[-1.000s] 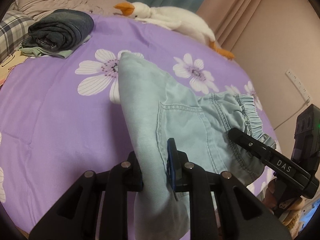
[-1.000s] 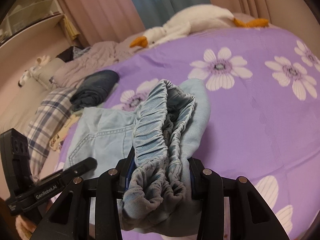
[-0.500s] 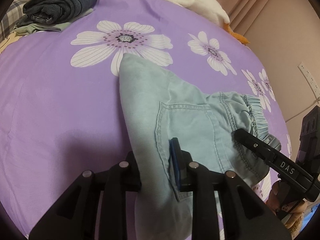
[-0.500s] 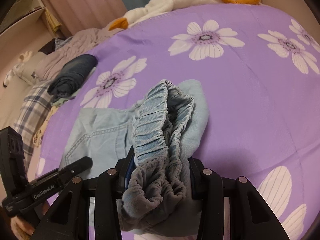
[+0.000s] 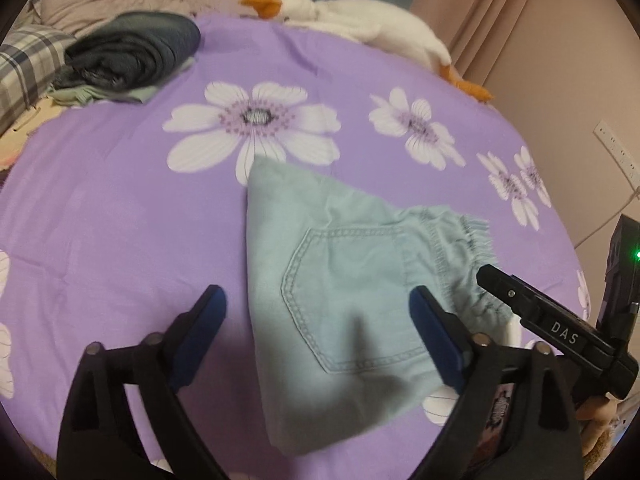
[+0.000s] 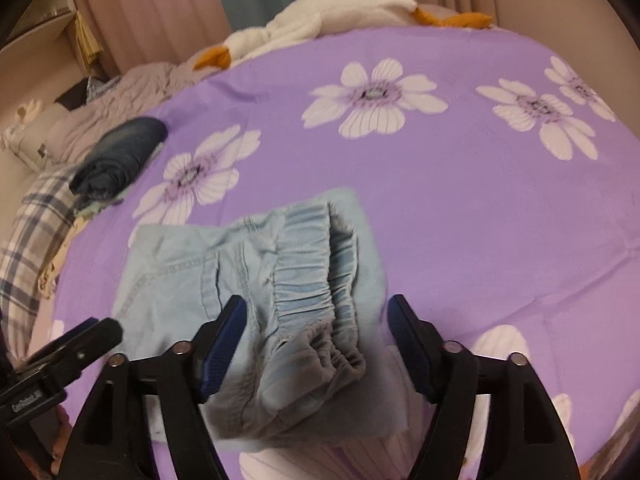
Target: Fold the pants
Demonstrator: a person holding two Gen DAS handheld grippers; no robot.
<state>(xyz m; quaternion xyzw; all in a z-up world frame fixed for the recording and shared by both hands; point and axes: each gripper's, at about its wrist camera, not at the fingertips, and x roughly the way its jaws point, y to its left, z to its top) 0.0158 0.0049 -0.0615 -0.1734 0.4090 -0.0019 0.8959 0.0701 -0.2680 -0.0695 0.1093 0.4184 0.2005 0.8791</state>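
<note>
Pants: your light blue pants (image 5: 340,292) lie folded into a compact bundle on the purple flowered bed cover (image 5: 120,220), near the bed's front edge where you stand; the stitched back pocket (image 5: 352,300) faces up.
Waistband: the gathered elastic waistband (image 6: 312,288) is at the bundle's right side, doubled over and lying between your right fingers.
Left gripper: your left gripper (image 5: 320,336) has its jaws spread wide, straddling the pocket end of the bundle and gripping nothing; whether the blue pads (image 5: 434,340) touch the cloth you cannot tell.
Right gripper: your right gripper (image 6: 316,344) is likewise released, jaws apart on either side of the waistband with nothing clamped.
Other clothes: a dark folded garment (image 5: 136,56) sits on a pale green one at the bed's far left corner, well apart from the pants.
Plush goose: a white goose toy (image 5: 360,32) lies along the bed's far edge, before the curtains (image 6: 168,4).
</note>
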